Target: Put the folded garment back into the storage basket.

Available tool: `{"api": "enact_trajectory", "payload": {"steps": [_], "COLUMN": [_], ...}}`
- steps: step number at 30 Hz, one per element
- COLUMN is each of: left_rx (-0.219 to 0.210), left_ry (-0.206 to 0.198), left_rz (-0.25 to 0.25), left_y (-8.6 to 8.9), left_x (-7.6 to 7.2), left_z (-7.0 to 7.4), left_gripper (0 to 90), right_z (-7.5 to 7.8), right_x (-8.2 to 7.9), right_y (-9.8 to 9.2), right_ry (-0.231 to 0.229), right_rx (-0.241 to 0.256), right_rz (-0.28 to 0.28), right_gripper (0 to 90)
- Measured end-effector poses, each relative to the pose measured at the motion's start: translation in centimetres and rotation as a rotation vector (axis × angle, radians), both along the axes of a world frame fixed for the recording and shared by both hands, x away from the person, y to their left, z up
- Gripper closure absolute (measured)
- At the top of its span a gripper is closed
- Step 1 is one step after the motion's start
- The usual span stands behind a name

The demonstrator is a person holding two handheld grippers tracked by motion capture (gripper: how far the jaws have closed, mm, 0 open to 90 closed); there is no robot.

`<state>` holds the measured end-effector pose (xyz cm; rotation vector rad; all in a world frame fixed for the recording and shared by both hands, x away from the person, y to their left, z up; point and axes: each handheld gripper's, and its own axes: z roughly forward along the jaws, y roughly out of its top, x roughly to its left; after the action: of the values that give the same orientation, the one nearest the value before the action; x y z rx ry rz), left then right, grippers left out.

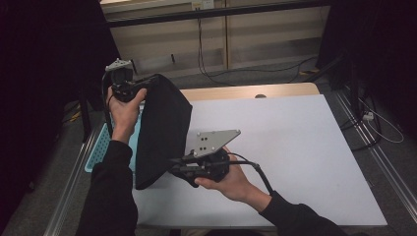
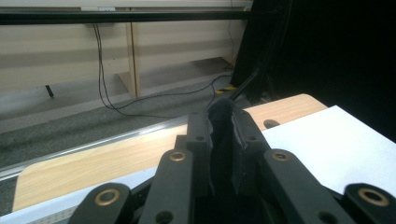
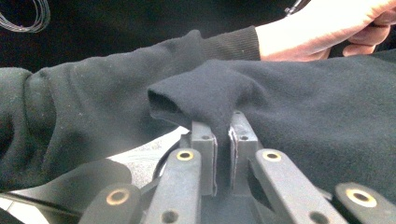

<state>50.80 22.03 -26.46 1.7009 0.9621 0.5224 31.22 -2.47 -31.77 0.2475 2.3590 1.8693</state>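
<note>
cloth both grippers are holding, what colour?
Plain black, no pattern. The cloth hangs between the left gripper and the right gripper; the high view shows it best.

Right gripper point(image 3: 223, 133) has its jaws clamped tight on a fold of black cloth point(image 3: 299, 102), fabric pinched up between them and bunched into a hollow tuck just left of the grip. Behind it, a dark sleeve point(image 3: 107, 79) crosses the frame; a bare hand point(image 3: 322, 30) sits top right, at the cloth's upper edge.

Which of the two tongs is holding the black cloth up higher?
The left tongs, raised at the table's far left edge; the right tongs pinch the black cloth low, near the table.
</note>
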Motion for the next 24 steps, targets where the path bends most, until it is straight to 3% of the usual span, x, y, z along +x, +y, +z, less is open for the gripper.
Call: {"api": "enact_trajectory", "payload": {"steps": [9, 16, 24], "left_rx": [0.015, 0.025, 0.016], "left_ry": [-0.002, 0.019, 0.029], "left_rz": [0.03, 0.049, 0.058], "left_y": [2.1, 3.2, 4.6], "left_x": [0.4, 1.2, 2.0], "left_z": [0.0, -0.7, -0.8], "left_gripper": [79.6, 79.7, 79.6], "right_z": [-0.2, -0.3, -0.8], "right_x": [0.8, 1.6, 2.6], "right_y": [1.4, 2.8, 4.5], "right_ry": [0.006, 0.005, 0.018], "right_rx": [-0.003, -0.002, -0.002], "right_rz": [0.015, 0.013, 0.011], "right_gripper": [84.7, 84.7, 84.7]}}
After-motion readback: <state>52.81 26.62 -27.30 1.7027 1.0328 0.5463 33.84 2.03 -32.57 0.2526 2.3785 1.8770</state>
